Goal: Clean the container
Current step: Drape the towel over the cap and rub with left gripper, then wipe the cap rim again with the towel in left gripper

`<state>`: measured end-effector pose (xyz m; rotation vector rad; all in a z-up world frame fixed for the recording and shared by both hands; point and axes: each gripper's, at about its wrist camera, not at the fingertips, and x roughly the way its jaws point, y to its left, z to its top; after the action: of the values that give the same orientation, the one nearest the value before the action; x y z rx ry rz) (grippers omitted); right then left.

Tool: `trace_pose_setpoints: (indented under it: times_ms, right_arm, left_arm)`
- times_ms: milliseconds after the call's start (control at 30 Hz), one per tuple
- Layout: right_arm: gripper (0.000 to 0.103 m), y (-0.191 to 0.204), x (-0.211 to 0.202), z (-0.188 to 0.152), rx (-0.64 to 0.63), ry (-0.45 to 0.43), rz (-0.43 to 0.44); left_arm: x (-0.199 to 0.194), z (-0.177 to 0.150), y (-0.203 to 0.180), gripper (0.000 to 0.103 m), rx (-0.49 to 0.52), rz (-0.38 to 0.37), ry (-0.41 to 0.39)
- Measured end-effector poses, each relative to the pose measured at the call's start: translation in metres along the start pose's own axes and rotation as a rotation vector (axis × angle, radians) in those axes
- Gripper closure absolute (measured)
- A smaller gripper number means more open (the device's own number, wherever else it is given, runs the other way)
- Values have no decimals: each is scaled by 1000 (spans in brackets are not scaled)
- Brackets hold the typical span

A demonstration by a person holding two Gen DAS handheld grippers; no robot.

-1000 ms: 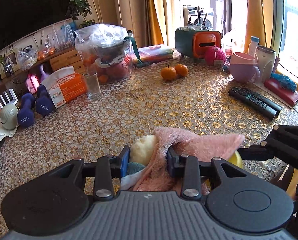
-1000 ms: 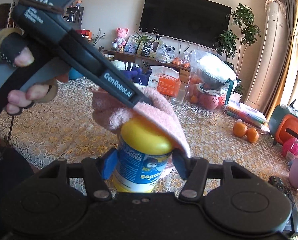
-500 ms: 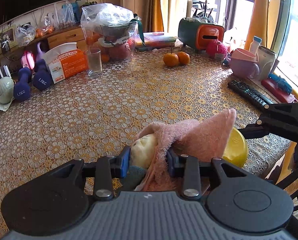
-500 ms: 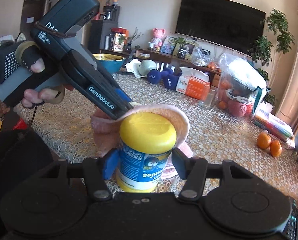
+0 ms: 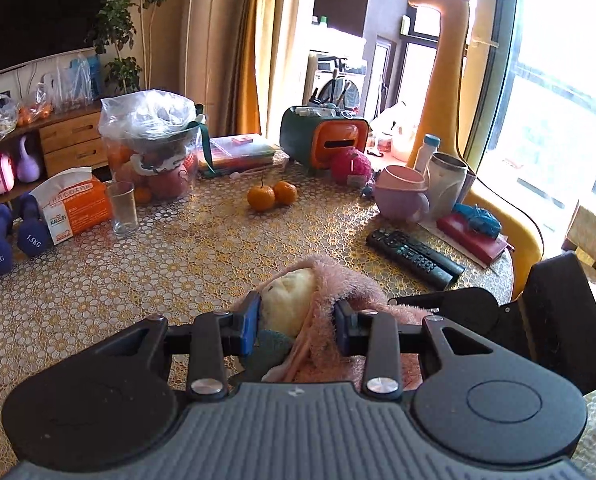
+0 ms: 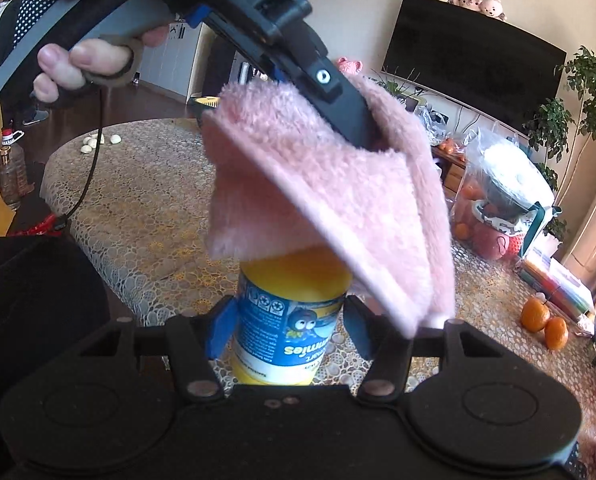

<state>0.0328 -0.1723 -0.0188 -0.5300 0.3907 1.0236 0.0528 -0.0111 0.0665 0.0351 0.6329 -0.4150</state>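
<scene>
Window glare, perhaps overexposed; fisheye-warped edges.

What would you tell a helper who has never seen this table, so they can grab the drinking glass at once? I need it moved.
Start at the big clear plastic bag of fruit at the far side of the lace-covered table. Just in front of it, beside the orange and white tissue box, stands the drinking glass. It is the only see-through, upright, empty-looking tumbler there.
</scene>
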Motion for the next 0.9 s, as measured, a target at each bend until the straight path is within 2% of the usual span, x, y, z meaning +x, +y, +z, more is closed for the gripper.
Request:
trace_pose_setpoints:
  times_ms: [67,133,400,800,900]
  right_arm:
    - [46,1,-1,0,-1,3,-2]
    - [46,-1,-2,0,7,6,-2]
    - [46,-1,3,0,15,-5,-8]
    - [45,-4,-1,-6,65,-24,-24]
    - [45,-3,-2,-7,74,-26,-29]
  left_arm:
    - [5,0,-5,67,27,18,-9]
    - [9,1,-1,68,11,24,-6]
    - [43,-10,38,68,-66,125,88]
    - [73,-31,64,68,-145,188,166]
    - [83,-41,61,68,-75,236,213]
